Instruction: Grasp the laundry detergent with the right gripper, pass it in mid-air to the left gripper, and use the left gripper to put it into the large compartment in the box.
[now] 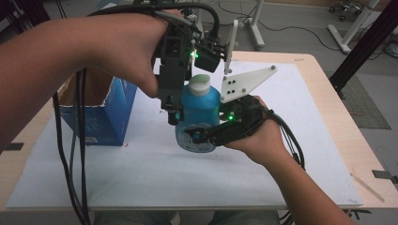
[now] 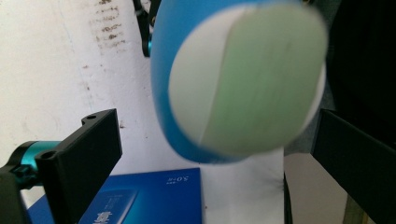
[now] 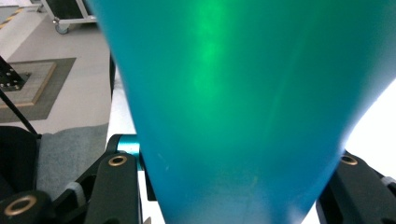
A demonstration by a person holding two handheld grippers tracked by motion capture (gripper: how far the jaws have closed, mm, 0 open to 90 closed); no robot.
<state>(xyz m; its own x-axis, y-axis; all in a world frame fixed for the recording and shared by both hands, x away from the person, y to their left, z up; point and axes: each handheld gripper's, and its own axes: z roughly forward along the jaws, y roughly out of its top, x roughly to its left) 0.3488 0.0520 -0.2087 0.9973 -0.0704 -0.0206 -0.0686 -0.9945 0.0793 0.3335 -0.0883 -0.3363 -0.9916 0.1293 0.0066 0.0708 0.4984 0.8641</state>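
A blue bottle point(image 1: 202, 107) with a pale green cap point(image 1: 200, 84) stands upright above the white sheet. My right gripper point(image 1: 206, 136) comes in from the right and is shut on the bottle's lower body; in the right gripper view the blue bottle point(image 3: 243, 93) fills the gap of the right gripper point(image 3: 233, 186). My left gripper point(image 1: 180, 110) hangs down over the bottle from the upper left. In the left gripper view the cap point(image 2: 252, 79) lies between the jaws of the left gripper point(image 2: 215, 121), which stand wide and clear of it.
An open-topped blue carton point(image 1: 101, 110) stands at the left of the white sheet point(image 1: 141, 173), and the same carton point(image 2: 149, 196) sits below the bottle in the left gripper view. Cables trail from both hands. The wooden table edge point(image 1: 338, 108) runs along the right.
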